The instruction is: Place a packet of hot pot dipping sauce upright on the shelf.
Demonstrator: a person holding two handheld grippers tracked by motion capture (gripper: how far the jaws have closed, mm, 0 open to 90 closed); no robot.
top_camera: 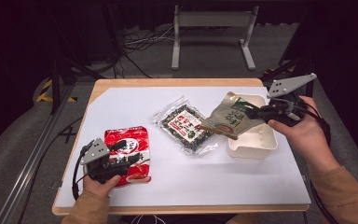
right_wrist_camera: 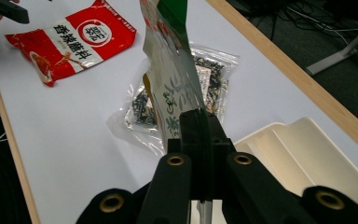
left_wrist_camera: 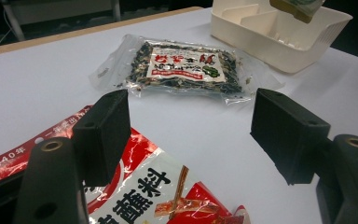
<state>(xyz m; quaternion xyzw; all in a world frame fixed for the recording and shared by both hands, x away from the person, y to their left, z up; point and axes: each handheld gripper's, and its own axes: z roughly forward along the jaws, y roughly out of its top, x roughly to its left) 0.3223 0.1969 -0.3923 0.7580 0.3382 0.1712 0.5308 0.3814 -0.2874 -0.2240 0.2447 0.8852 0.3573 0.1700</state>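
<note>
Our right hand-held gripper (top_camera: 256, 112), clamped on the green pouch (top_camera: 230, 119) hanging at the white bin's (top_camera: 254, 147) nine o'clock rim, should lower it inside squarely; the left hand-held gripper (top_camera: 121, 158) rests wide open.

Overhead light falls bright on the white bench (top_camera: 135, 100) while the room behind stays dark; glare glints off the red packet (left_wrist_camera: 168, 186), shadows are soft, the high view is slightly blurred, and the near fingers (right_wrist_camera: 196, 140) look soft

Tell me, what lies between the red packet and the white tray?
The clear bag of dark dried food, flat on the table between the red packet and white tray, in the high view.
</note>
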